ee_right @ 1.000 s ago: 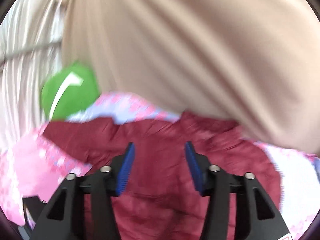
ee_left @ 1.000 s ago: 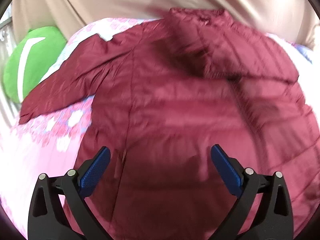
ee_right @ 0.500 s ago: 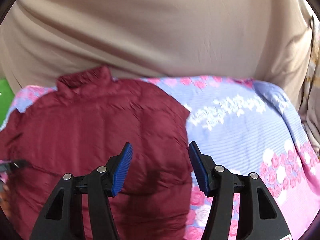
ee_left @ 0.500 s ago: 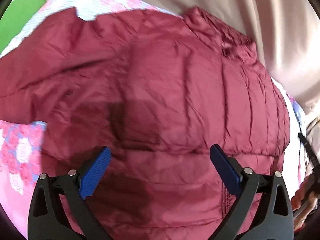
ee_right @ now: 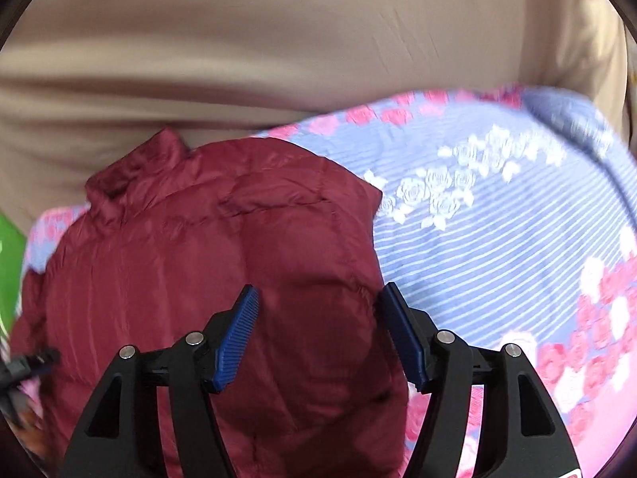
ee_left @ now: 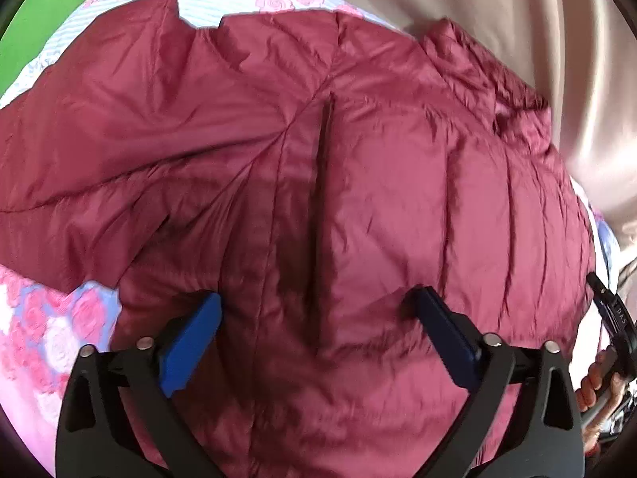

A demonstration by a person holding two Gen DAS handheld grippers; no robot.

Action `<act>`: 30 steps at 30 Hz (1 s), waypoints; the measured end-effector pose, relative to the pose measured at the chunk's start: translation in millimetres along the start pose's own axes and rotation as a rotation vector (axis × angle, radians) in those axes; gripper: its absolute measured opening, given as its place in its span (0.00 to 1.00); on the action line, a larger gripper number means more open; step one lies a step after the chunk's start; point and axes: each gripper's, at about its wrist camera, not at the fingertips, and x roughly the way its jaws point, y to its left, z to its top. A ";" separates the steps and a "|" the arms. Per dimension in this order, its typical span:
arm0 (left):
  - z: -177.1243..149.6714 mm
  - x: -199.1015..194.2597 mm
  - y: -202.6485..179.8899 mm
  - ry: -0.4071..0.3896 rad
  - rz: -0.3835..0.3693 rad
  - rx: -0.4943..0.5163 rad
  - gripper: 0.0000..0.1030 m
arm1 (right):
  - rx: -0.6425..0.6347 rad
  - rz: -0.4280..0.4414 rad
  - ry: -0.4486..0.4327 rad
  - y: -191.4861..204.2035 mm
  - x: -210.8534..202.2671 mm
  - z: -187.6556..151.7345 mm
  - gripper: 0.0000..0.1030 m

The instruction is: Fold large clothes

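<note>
A dark red quilted puffer jacket (ee_left: 358,183) lies spread on a floral bedsheet (ee_left: 51,330). Its left sleeve (ee_left: 99,119) stretches out to the left, and the collar (ee_left: 477,63) lies at the far side by the beige fabric. My left gripper (ee_left: 314,314) is open and empty, low over the jacket's body near the armpit seam. In the right wrist view the jacket (ee_right: 199,271) shows its right edge and collar (ee_right: 135,175). My right gripper (ee_right: 318,318) is open and empty, above the jacket's right edge.
Beige fabric (ee_right: 278,40) rises behind the bed. A green object (ee_left: 43,20) sits at the far left. The pink and blue bedsheet (ee_right: 497,239) extends to the right of the jacket. The right gripper's handle and the hand on it (ee_left: 609,342) show at the left view's right edge.
Both grippers swung rightward across the jacket. The left one moved closer to the body by the sleeve seam. The right one now faces the jacket's right edge and the sheet beyond it.
</note>
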 end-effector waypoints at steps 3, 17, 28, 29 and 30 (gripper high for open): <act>7.8 -9.7 -17.5 -0.087 0.007 0.078 0.32 | 0.013 0.028 0.032 0.6 11.8 6.8 0.07; 16.7 18.6 -35.9 -0.170 0.054 0.186 0.00 | 0.015 -0.085 -0.108 -11.2 -8.3 -0.1 0.05; -9.0 7.1 -46.8 -0.215 0.116 0.257 0.00 | -0.218 -0.111 0.014 13.9 8.0 -29.4 0.00; -10.7 7.3 -46.1 -0.220 0.111 0.260 0.00 | -0.144 -0.110 0.013 1.4 3.2 -25.6 0.00; -11.6 7.6 -46.1 -0.224 0.108 0.257 0.00 | -0.095 -0.085 0.009 -3.5 -3.6 -23.3 0.00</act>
